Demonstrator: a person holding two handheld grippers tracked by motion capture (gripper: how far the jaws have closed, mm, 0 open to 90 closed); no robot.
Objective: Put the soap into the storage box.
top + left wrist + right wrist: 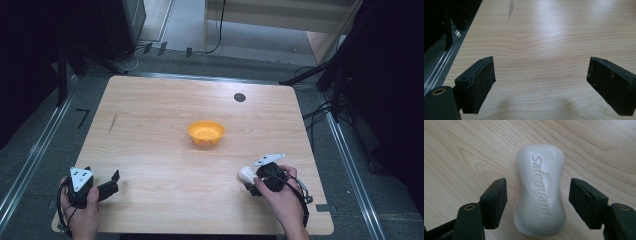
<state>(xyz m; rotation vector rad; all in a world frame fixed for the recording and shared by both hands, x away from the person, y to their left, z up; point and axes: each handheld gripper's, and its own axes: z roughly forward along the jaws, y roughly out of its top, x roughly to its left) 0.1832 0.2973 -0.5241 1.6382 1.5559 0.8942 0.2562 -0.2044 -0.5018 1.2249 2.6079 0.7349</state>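
Right gripper [537, 202] sat low over the table [150, 130], jaws spread wide with a bar of soap [541, 192] lying flat between them. Clear gap on both sides, neither jaw touching the soap. Soap was white, waisted in the middle, "Safeguard" embossed on top, its long axis running along the jaws; its far end stuck out past the jaw tips. In the high view the right gripper [250, 181] was held in the person's right hand [285, 200] with the soap [245, 173] showing at its front.

Left gripper [540, 82] had its jaws spread wide too, nothing between them but bare wood. In the high view the left gripper [112, 181] was in the left hand [82, 212], well apart from the right gripper.

An orange bowl [206, 133] stood well ahead of both sets of jaws, roughly between the two. A small dark round spot [239, 97] sat on the table beyond the bowl.
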